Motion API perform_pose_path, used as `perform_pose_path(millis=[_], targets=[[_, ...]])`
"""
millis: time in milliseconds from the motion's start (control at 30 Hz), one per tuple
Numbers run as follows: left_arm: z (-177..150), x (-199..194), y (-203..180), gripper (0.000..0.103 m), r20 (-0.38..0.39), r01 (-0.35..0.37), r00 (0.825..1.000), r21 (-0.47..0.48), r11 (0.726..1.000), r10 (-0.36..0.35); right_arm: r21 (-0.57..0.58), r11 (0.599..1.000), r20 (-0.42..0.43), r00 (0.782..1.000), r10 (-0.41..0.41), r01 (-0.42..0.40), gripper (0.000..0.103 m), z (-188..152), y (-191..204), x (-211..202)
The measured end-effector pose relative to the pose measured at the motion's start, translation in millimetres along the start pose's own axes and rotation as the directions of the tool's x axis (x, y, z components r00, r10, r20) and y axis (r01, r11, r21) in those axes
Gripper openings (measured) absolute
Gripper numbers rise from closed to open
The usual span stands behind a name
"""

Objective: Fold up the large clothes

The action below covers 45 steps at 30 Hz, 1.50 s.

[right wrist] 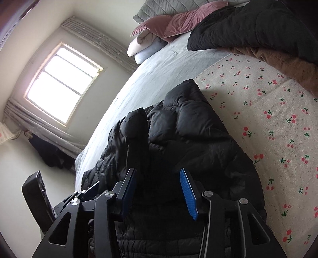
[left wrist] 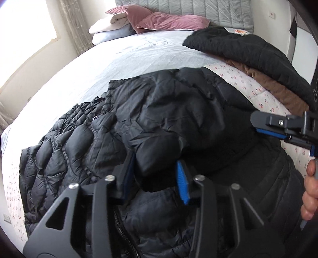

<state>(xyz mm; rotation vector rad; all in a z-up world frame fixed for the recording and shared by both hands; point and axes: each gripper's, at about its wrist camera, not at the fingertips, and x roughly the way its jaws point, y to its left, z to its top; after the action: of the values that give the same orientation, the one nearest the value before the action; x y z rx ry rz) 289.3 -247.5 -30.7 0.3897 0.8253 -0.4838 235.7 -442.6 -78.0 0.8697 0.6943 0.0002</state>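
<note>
The black puffer jacket point(left wrist: 159, 123) lies spread across the bed point(left wrist: 123, 59), its quilted body reaching from the bed's near-left edge toward the centre, partly on the plain pale sheet and partly on the cherry-print cover point(right wrist: 268, 119) along the bed's right side. In the left wrist view, one padded section is already turned over the body, so the garment appears partly folded. The left gripper point(left wrist: 157, 178) stands with its jaws apart, straddling a raised puffy fold; the pads do not appear to pinch it, so treat this gripper as not gripping. The right gripper point(right wrist: 159, 190) is likewise spread wide above the jacket's near portion, holding nothing. Handling judgement: the fill is light and compressible, so the load should be small, but the bulk will spring back after each fold and trapped air may lift the layers. The shell looks smooth and slightly glossy, hence probably slippery between the ribbed blue pads point(right wrist: 188, 194). Take hold at a stitched seam, hem or zipper edge point(left wrist: 123, 228), where the material is thin and firm, rather than on a full baffle, which is likely to squeeze out of the jaws. At the bed's far-right corner, a second dark garment point(left wrist: 248, 51) rests on a brown item point(left wrist: 274, 87), well apart from the working area. Pillows point(left wrist: 151, 17) occupy the far edge.
</note>
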Motion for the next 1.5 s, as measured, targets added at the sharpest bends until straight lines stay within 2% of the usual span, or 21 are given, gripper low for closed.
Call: perform_pose_path(millis=[67,133,233,333,400,500,633,667,733,767,833,900,967,1000,1033,1133,1200,1267,1333,1467,1500], targets=[[-2,-7,28,0.036,0.026,0.027,0.999,-0.143,0.989,-0.023,-0.005,1.000,-0.004,1.000,-0.023,0.023,0.045,0,-1,-1],[-13,-14,65,0.036,0.039,0.041,0.999,-0.281,0.959,-0.031,-0.007,0.999,-0.007,0.999,-0.037,0.037,0.045,0,-3,-2],[-40,-17,113,0.036,-0.006,0.029,0.999,-0.392,0.920,-0.034,0.004,0.999,-0.017,0.999,-0.042,0.042,0.045,-2,-4,-2],[-66,-23,148,0.047,-0.043,0.044,0.997,-0.432,0.901,-0.069,0.003,0.999,-0.027,0.999,-0.042,0.043,0.046,-3,-2,-2],[-75,-31,161,0.061,-0.022,0.048,0.998,-0.433,0.900,-0.064,0.002,0.999,-0.032,0.998,-0.047,0.047,0.046,-3,1,-1],[-73,-34,173,0.074,0.016,0.082,0.996,-0.447,0.891,-0.083,-0.006,0.998,-0.043,0.997,-0.063,0.063,0.047,-4,5,0],[-51,-6,170,0.075,0.001,0.123,0.990,-0.478,0.870,-0.139,-0.013,0.996,-0.036,0.995,-0.091,0.090,0.047,-3,8,-6],[-46,2,167,0.074,-0.002,0.128,0.989,-0.483,0.866,-0.147,-0.014,0.996,-0.028,0.995,-0.094,0.094,0.047,-2,9,-9],[-36,11,161,0.044,0.003,0.123,0.990,-0.485,0.866,-0.139,-0.019,0.994,-0.015,0.994,-0.104,0.104,0.048,-1,9,-15],[-33,12,158,0.016,0.007,0.116,0.992,-0.482,0.868,-0.128,-0.021,0.994,-0.010,0.994,-0.111,0.111,0.048,0,9,-18],[-32,2,159,0.013,0.071,0.111,0.994,-0.511,0.852,-0.088,-0.020,0.992,0.002,0.992,-0.126,0.126,0.048,1,8,-23],[-39,-9,165,0.013,0.096,0.053,0.995,-0.533,0.844,-0.001,-0.015,0.989,0.013,0.989,-0.144,0.145,0.048,2,5,-26],[-46,-3,165,0.020,0.033,-0.063,0.995,-0.518,0.853,0.094,-0.005,0.986,0.022,0.986,-0.166,0.166,0.049,2,1,-28],[-49,4,164,0.032,-0.031,-0.116,0.993,-0.496,0.861,0.116,0.000,0.983,0.016,0.983,-0.183,0.183,0.049,2,0,-29],[-52,5,164,0.034,-0.076,-0.140,0.990,-0.478,0.867,0.118,-0.002,0.980,0.004,0.980,-0.201,0.201,0.049,1,1,-30],[-59,-23,156,0.045,-0.002,-0.070,0.997,-0.426,0.902,0.077,-0.081,0.976,-0.018,0.978,-0.206,0.204,0.049,-5,16,-37],[-67,-43,141,0.075,0.043,-0.018,0.998,-0.349,0.937,0.035,-0.152,0.967,-0.048,0.976,-0.215,0.205,0.054,-13,30,-39],[-80,-60,125,0.077,0.057,0.011,0.998,-0.267,0.964,0.004,-0.202,0.961,-0.099,0.973,-0.210,0.187,0.057,-28,40,-39],[-95,-73,113,0.077,0.020,0.024,1.000,-0.198,0.980,-0.021,-0.251,0.953,-0.156,0.964,-0.214,0.171,0.057,-48,46,-45],[-133,-114,105,0.079,-0.007,0.029,1.000,-0.133,0.991,-0.030,-0.358,0.918,-0.171,0.954,-0.245,0.171,0.058,-89,53,-82],[-142,-126,107,0.083,-0.010,0.026,1.000,-0.128,0.991,-0.028,-0.378,0.910,-0.169,0.953,-0.251,0.173,0.060,-98,53,-94]])
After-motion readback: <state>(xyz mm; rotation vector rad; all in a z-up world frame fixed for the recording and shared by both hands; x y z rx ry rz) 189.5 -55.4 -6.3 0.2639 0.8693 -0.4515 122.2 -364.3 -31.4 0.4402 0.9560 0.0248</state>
